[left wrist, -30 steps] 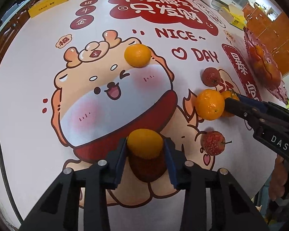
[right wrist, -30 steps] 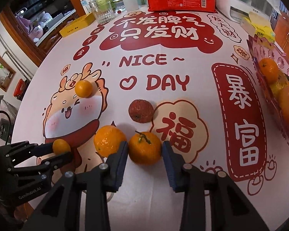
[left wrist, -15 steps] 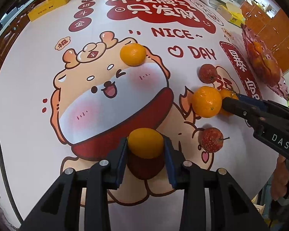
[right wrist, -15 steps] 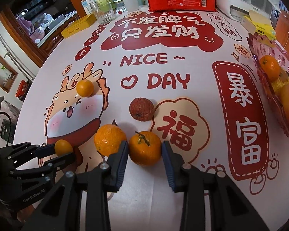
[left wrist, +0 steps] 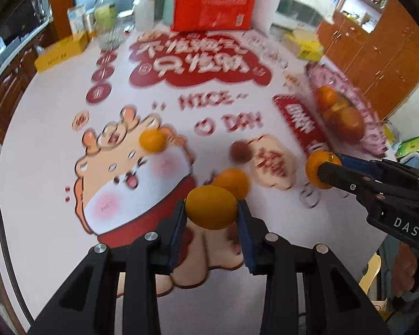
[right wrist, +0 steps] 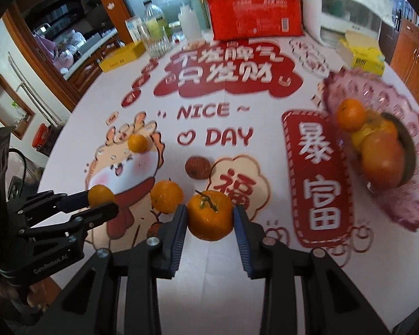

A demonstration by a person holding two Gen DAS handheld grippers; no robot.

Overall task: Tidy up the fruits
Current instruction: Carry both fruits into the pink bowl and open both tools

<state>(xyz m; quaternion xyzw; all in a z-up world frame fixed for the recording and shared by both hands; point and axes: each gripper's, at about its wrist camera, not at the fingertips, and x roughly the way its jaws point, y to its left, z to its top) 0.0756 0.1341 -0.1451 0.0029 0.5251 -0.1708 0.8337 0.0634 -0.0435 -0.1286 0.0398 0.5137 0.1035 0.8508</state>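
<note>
My left gripper is shut on a small smooth orange and holds it above the table; it also shows in the right wrist view. My right gripper is shut on a stemmed tangerine, lifted off the cloth; it shows in the left wrist view. On the cloth lie a loose tangerine, a small orange on the cartoon dragon's head, and a dark red lychee-like fruit. A pink fruit bowl at the right holds several oranges.
At the table's far edge stand a red package, bottles and a glass, yellow boxes and a white appliance. A small red fruit peeks beside my right gripper's left finger.
Both grippers have lifted with their fruit and tilted up toward the far side of the table. The right gripper has moved right, toward the pink bowl.
</note>
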